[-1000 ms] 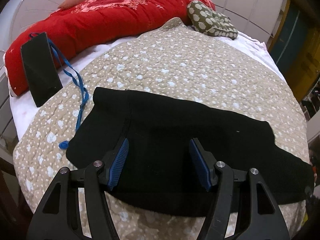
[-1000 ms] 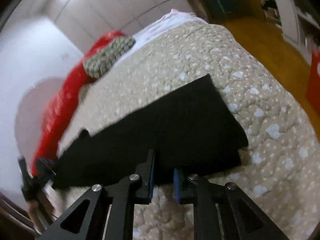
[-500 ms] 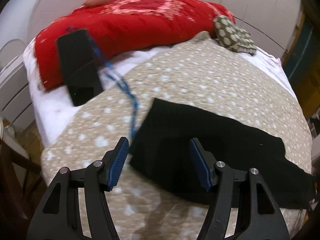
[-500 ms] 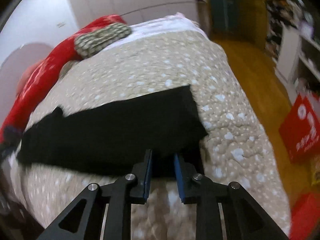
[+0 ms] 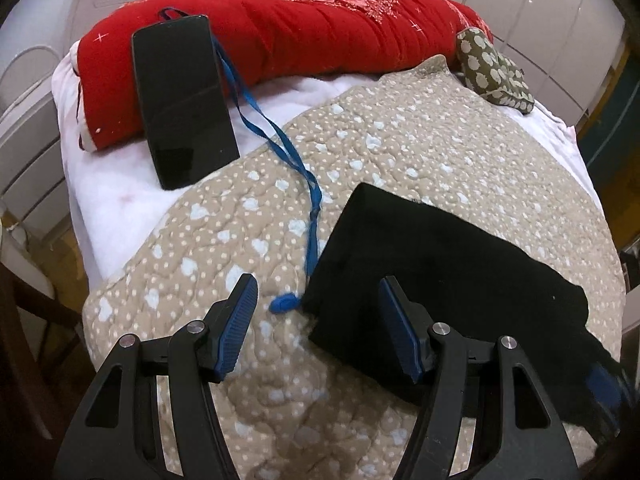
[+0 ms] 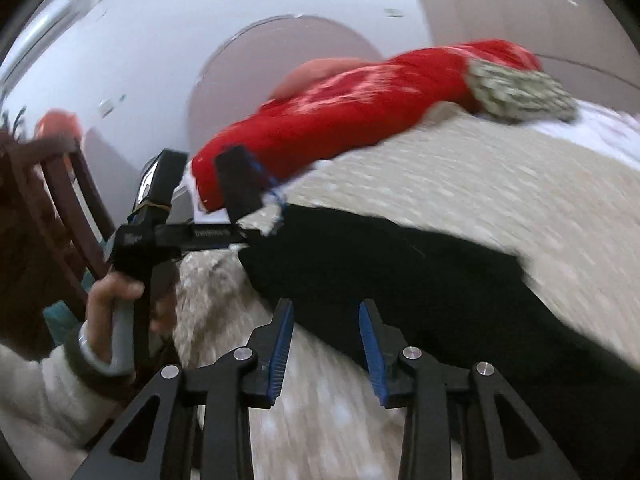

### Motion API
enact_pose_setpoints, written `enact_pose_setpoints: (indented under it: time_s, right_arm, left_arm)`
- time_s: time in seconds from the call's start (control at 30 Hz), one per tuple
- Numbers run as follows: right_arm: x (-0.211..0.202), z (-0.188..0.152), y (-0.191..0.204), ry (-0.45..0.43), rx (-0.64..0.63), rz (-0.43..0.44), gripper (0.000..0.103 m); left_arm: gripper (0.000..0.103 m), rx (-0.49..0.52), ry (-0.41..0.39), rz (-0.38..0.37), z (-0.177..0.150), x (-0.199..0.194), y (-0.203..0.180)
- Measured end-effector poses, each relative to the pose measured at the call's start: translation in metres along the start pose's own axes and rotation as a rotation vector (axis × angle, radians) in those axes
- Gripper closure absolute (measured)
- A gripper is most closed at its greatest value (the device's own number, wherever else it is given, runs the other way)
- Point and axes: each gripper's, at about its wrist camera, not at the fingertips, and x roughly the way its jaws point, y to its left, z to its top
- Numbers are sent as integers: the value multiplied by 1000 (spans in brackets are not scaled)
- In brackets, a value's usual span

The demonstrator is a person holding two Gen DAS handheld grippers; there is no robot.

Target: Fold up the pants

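Black folded fabric pants (image 5: 432, 276) on beige quilted bed (image 5: 400, 152); no legible writing. Left tongs (image 5: 316, 324) wide, empty; right tongs (image 6: 325, 344) opening, empty.

- A bedroom in a home.
- A bed (image 5: 120, 216) fills the left wrist view, spread with a beige quilted bedspread (image 5: 420, 152) dotted in white over a white sheet.
- A rolled red quilt (image 5: 320, 28) with pink flowers lies across the upper part of the frame, an olive patterned pillow (image 5: 494, 72) at its right end.
- A curved white headboard (image 5: 52, 32) stands in the upper left.
- White glossy wardrobe doors (image 5: 540, 8) line the upper right.
- A dark wooden chair (image 6: 52, 200) stands at the left edge of the right wrist view.
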Motion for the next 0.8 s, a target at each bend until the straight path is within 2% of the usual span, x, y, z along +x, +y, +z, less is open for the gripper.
enact_pose_setpoints:
  time_s: [0.13, 0.2, 0.3, 0.33, 0.43, 0.53, 0.6, 0.67, 0.73, 0.8]
  right_arm:
    - [78, 33, 16, 86, -101, -65, 65]
    - [103, 44, 17, 138, -163, -55, 58]
    - [149, 44, 17, 267, -235, -115, 56]
    - [153, 44, 17, 261, -238, -125, 58]
    - [165, 51, 13, 215, -209, -156, 99]
    - [170, 63, 11, 202, -180, -158, 103]
    - [168, 73, 7, 163, -168, -197, 103]
    - [171, 79, -2, 155, -122, -199, 103]
    - [169, 79, -4, 147, -95, -181, 103]
    - [161, 81, 0, 127, -91, -103, 101]
  left_arm:
    - [40, -16, -33, 21, 6, -2, 10]
    - [40, -21, -41, 35, 9, -2, 17]
    - [40, -24, -30, 44, 12, 5, 27]
    - [40, -33, -24, 47, 13, 8, 31]
    - [40, -67, -10, 49, 15, 14, 42]
    - [40, -83, -15, 44, 17, 13, 48]
    - [40, -83, -23, 46, 18, 11, 48]
    - [40, -73, -32, 45, 19, 8, 46]
    - [40, -63, -35, 39, 19, 6, 44]
    - [40, -58, -43, 43, 19, 5, 43]
